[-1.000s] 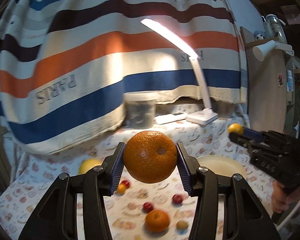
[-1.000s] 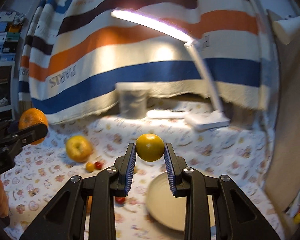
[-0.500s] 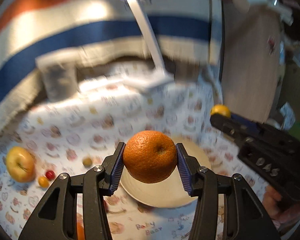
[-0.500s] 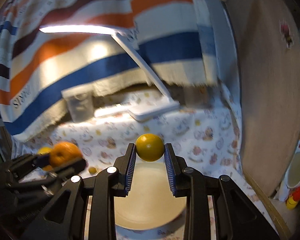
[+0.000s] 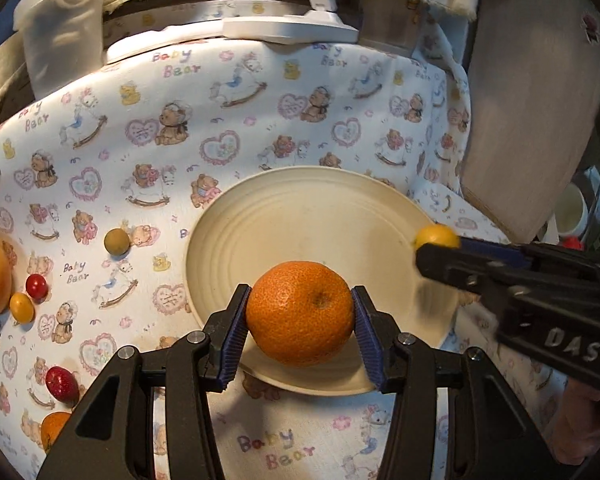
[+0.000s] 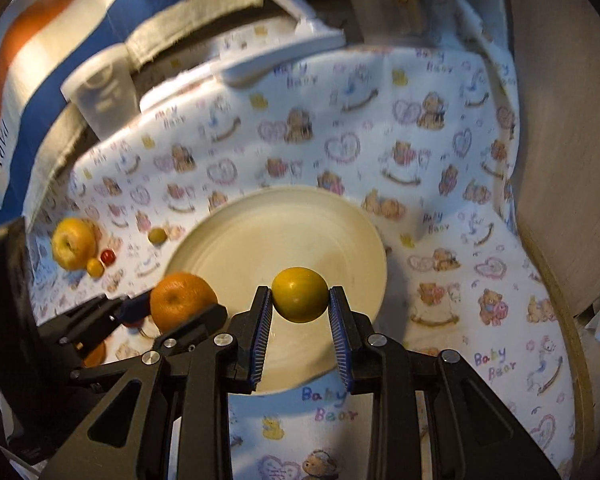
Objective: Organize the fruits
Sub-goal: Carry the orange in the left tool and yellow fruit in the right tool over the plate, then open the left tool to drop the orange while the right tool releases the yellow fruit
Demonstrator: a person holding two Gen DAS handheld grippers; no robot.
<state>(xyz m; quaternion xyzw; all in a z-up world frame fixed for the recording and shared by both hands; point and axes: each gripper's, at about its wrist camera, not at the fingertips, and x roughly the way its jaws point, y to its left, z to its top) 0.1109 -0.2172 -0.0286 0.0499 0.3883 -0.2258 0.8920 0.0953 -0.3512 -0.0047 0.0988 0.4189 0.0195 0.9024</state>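
Observation:
My left gripper (image 5: 300,326) is shut on a large orange (image 5: 300,312) and hangs over the near rim of a cream plate (image 5: 300,216). My right gripper (image 6: 300,300) is shut on a small yellow fruit (image 6: 299,294) above the same plate (image 6: 284,236). The left wrist view catches that yellow fruit (image 5: 436,236) at the plate's right rim, and the right wrist view shows the orange (image 6: 182,300) at its left rim. The plate holds no fruit.
On the bear-print cloth left of the plate lie a yellow apple (image 6: 73,243), an olive-green fruit (image 5: 117,241), small red (image 5: 36,285) and yellow (image 5: 21,307) fruits, a red fruit (image 5: 62,384) and another orange (image 5: 54,428). A lamp base (image 5: 288,30) and a plastic tub (image 5: 60,24) stand behind; a round wooden board (image 5: 536,92) leans at the right.
Both grippers tipped downward and came in over the plate, still holding their fruits. The striped cloth and lamp have slid out of the top of both views.

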